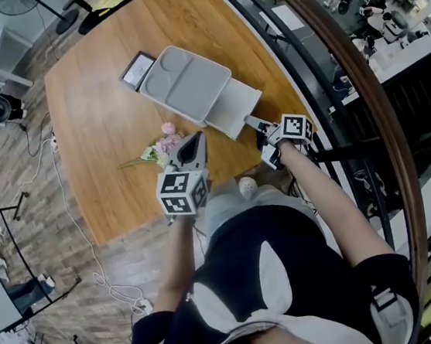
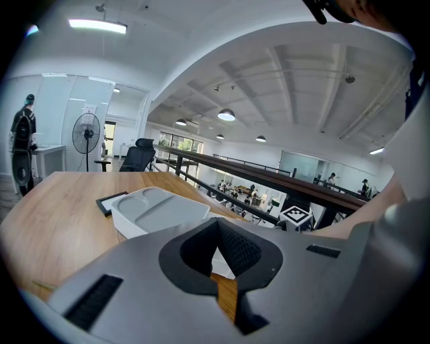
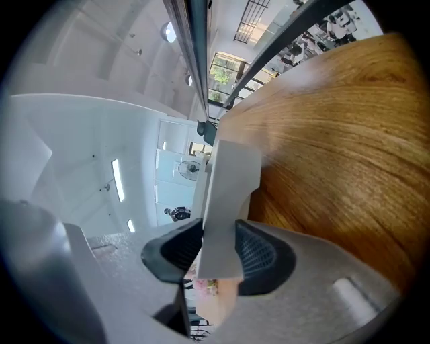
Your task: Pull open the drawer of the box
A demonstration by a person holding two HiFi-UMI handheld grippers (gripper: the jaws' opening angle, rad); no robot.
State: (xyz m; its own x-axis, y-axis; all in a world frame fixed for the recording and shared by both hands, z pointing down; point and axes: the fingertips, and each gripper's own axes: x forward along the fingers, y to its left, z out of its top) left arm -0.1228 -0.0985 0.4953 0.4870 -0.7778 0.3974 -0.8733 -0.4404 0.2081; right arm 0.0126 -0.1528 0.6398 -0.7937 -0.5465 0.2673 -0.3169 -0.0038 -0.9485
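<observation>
I'm in the middle of the pull. My right gripper (image 3: 218, 242) is clamped on the drawer (image 1: 236, 104), with its thin front wall squeezed flat between the two black ribbed pads. The drawer already stands partway out of the box (image 1: 185, 81), pointing at me across the table (image 1: 94, 135). My left gripper (image 2: 217, 225) has its tips pressed together with nothing in them. It hangs over bare wood just short of the box, beside a sprig of pink flowers (image 1: 167, 143). I judge the job about half done, with part of the drawer's length still inside. The next move should be a straight draw toward my body along the drawer's own line, wrist kept level so the wall doesn't twist in the pads. The grip must be firm enough that smooth plastic can't slip out. The box looks like light, matte, pale-grey plastic with rounded corners, and its lid is moulded into shallow tray-like hollows. It could skate over the varnished, long-grained tabletop instead of giving up the drawer, so the idle left gripper may be needed to brace it. The drawer wall is a plain flat panel, thin and probably a little flexible. A black-framed card (image 1: 139, 69) lies against the box's far end, clear of the pull.
</observation>
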